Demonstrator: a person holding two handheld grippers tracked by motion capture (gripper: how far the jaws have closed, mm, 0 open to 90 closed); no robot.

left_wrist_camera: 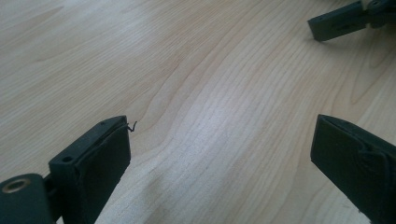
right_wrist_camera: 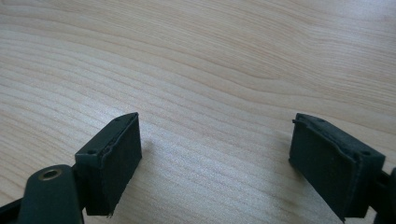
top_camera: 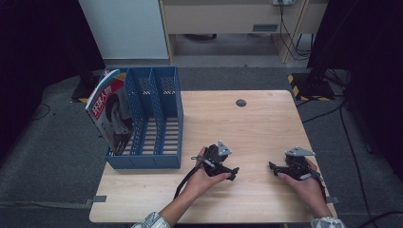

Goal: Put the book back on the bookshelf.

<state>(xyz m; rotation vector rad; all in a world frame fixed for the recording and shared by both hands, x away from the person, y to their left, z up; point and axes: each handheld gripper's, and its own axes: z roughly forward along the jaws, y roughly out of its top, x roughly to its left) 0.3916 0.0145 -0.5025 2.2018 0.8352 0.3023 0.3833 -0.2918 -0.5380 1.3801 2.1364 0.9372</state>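
A blue file rack (top_camera: 154,121) with several slots stands on the left part of the wooden table (top_camera: 256,123). A magazine (top_camera: 112,111) leans in its leftmost slot. My left gripper (top_camera: 231,173) rests low on the table right of the rack, pointing right, jaws wide apart over bare wood (left_wrist_camera: 219,135). My right gripper (top_camera: 273,166) lies near the table's right front, pointing left, also open with nothing between its fingers (right_wrist_camera: 215,144). The right gripper's jaw tip shows at the top right of the left gripper view (left_wrist_camera: 336,21).
A small round dark grommet (top_camera: 241,102) sits in the tabletop near the far edge. Grey carpet surrounds the table, with cables (top_camera: 342,118) on the floor at the right and a cabinet (top_camera: 228,23) behind.
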